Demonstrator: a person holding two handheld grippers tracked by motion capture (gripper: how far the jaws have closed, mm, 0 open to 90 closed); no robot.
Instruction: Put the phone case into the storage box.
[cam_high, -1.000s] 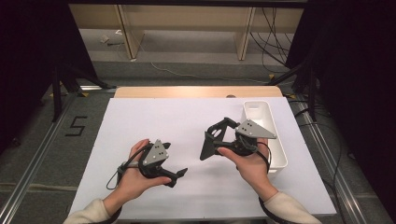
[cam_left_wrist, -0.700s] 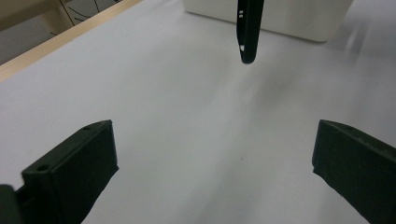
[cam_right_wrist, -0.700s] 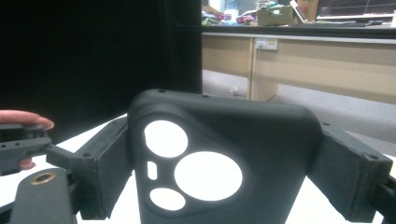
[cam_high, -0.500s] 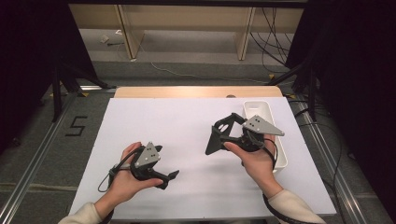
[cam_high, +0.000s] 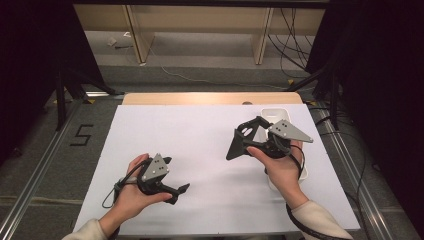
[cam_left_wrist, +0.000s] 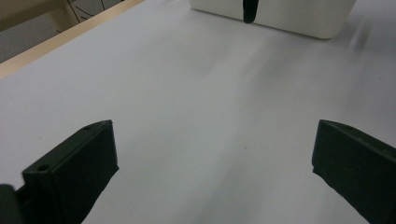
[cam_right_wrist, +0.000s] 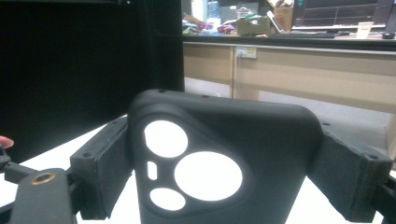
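A flat black plastic plate with three rounded cut-outs (cam_right_wrist: 224, 161) sits clamped between the two jaws of the right gripper (cam_high: 245, 142); in the right gripper view it stands upright, its curved top edge uppermost, with each jaw pressed against one of its sides. From the high view the same piece reads as a dark wedge (cam_high: 239, 142) held above the white sheet-covered table (cam_high: 200, 135), near the table's right-hand middle and just left of the white rectangular plastic tray (cam_high: 272, 114).

The right hand (cam_high: 277, 162) wraps the gripper's body from below and behind, forearm in a pale sleeve (cam_high: 320, 222) rising from the lower right corner, wrist bent so the jaws point left and slightly away from the person. The grey three-cornered plate (cam_high: 290, 131) on top tilts toward the right edge of the table, over the tray.

The left gripper (cam_high: 177, 192) lies low near the table's front left, well apart from the right one. The left hand (cam_high: 132, 192) cradles it from underneath with the fingers curled around the body, jaws aimed to the right. In the left gripper view the two black jaws stand wide apart with bare white table between them, and the white tray (cam_left_wrist: 280, 14) shows at the far top edge.
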